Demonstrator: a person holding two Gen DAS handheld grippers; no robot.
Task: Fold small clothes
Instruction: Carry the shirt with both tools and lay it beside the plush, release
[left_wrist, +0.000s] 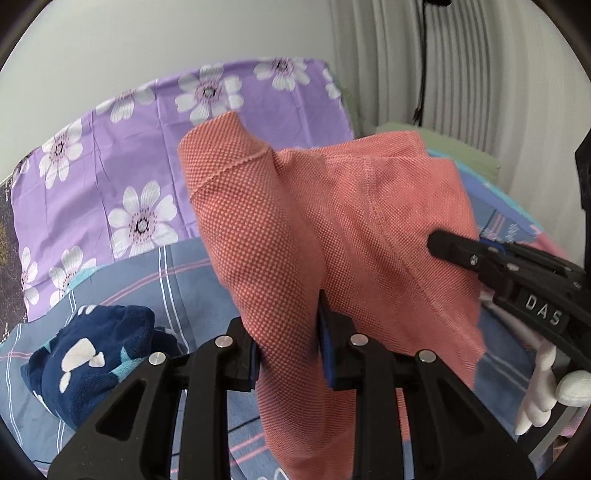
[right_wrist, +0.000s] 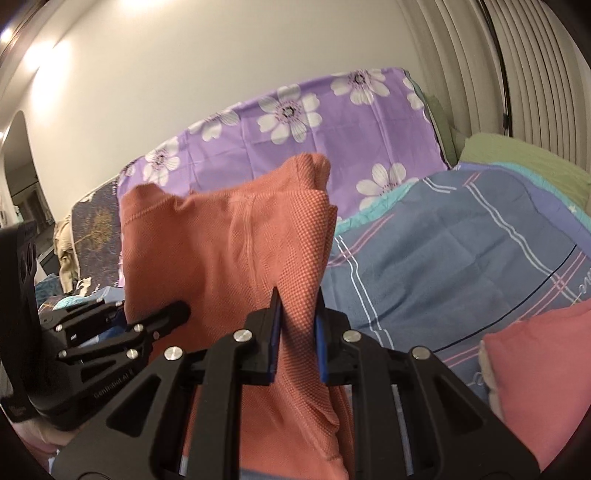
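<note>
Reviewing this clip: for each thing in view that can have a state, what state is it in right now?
Left tongs: shut on the coral garment.
Right tongs: shut on the coral garment.
Coral garment: lifted, bunched, hanging between both tongs, not yet folded flat.
Navy patterned garment: crumpled on the plaid bedspread, untouched.
Plaid bedspread: spread out, creased.
Purple floral sheet: draped behind the bed.
Pink cloth: lying at the bed's edge.

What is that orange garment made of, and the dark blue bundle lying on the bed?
The orange garment looks like a matte knit, perhaps cotton pique: a fine dotted weave and stitched seams show. The dark blue bundle looks like plush fleece: its surface is fuzzy and soft-edged, with pale printed shapes.
</note>
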